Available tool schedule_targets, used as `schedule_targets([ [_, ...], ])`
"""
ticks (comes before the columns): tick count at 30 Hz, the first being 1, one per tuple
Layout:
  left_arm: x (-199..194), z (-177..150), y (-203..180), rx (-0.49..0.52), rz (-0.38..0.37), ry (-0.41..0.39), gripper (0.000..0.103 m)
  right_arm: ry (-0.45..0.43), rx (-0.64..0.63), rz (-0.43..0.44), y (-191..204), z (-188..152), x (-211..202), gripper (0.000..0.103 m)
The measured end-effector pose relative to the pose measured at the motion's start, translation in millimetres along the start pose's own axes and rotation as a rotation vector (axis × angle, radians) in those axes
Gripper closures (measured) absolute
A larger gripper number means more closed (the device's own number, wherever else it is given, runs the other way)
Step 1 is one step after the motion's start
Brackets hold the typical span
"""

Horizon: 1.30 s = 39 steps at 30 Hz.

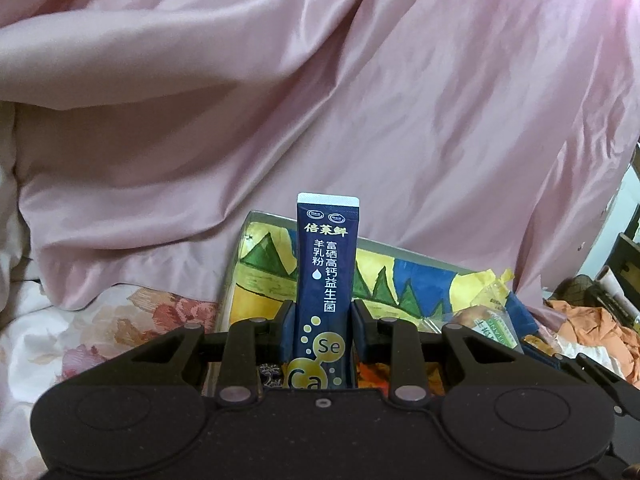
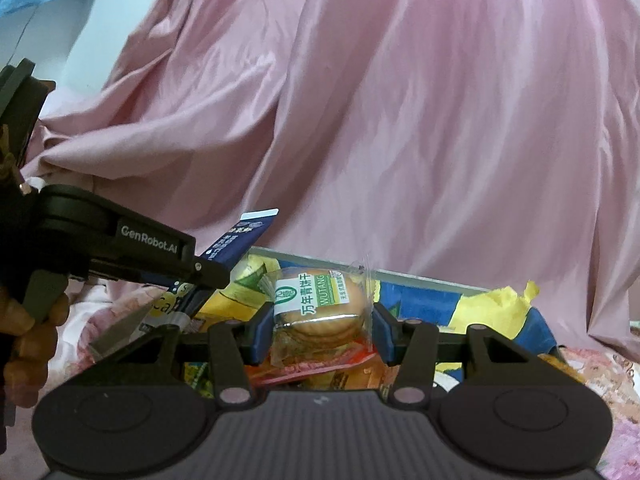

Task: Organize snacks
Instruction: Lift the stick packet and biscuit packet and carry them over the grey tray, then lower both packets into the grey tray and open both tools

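Note:
My left gripper (image 1: 322, 320) is shut on a dark blue stick sachet (image 1: 326, 272) with a white top edge, held upright. Seen from the right wrist, that sachet (image 2: 240, 240) slants up out of the left gripper (image 2: 208, 276) at the left. My right gripper (image 2: 320, 320) is shut on a clear-wrapped round biscuit pack (image 2: 320, 300) with a green and white label. Both hang over a painted box (image 1: 416, 276) with a yellow, blue and green picture, its rim (image 2: 400, 274) showing behind the biscuit. More wrapped snacks (image 2: 312, 372) lie under the right gripper.
A rumpled pink satin quilt (image 1: 320, 100) fills the background behind the box. A floral bedsheet (image 1: 100, 328) lies at the left. A crumpled yellow wrapper (image 2: 508, 304) rests on the box's right side. Clutter and orange cloth (image 1: 592, 324) sit at the far right. A hand (image 2: 24, 344) holds the left gripper.

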<state>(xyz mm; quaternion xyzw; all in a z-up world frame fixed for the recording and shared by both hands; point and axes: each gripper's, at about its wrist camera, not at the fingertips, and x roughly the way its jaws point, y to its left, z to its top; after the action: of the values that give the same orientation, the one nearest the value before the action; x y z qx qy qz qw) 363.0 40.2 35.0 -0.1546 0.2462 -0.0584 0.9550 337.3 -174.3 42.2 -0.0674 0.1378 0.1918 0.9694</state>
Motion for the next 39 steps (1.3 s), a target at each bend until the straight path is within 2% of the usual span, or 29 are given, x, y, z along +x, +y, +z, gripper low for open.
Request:
schedule_targets([
  [8, 17.9, -3.8, -0.4, 0.027, 0.012, 0.037, 0.072, 0.034, -0.049, 0.015, 7.8, -0.5, 10.4, 0.047],
  [17, 27.9, -3.8, 3.5, 0.001, 0.029, 0.066, 0.067, 0.062, -0.123, 0.012, 17.1, 3.3, 20.4, 0.043],
  [20, 25.3, -4.0, 6.4, -0.028, 0.031, 0.057, 0.051, 0.055, -0.132, 0.007, 18.8, 2.4, 19.2, 0.040],
  [22, 21.5, -3.8, 7.6, -0.041, 0.032, 0.045, 0.047, 0.055, -0.135, 0.006, 19.2, 2.2, 18.6, 0.039],
  [27, 13.6, -3.4, 6.8, -0.047, 0.045, 0.015, 0.024, 0.043, -0.133, 0.001, 19.7, 3.4, 15.8, 0.028],
  [29, 10.9, -3.1, 6.4, -0.055, 0.057, 0.009, 0.018, 0.035, -0.131, 0.001, 19.2, 5.2, 13.7, 0.024],
  [36, -0.3, 0.3, 2.6, -0.070, 0.072, -0.028, 0.003, 0.020, -0.131, -0.010, 17.3, 12.2, 7.3, 0.016],
  [39, -8.1, 2.4, 1.0, -0.073, 0.079, -0.043, 0.002, 0.010, -0.119, -0.020, 15.4, 15.0, 2.5, 0.012],
])
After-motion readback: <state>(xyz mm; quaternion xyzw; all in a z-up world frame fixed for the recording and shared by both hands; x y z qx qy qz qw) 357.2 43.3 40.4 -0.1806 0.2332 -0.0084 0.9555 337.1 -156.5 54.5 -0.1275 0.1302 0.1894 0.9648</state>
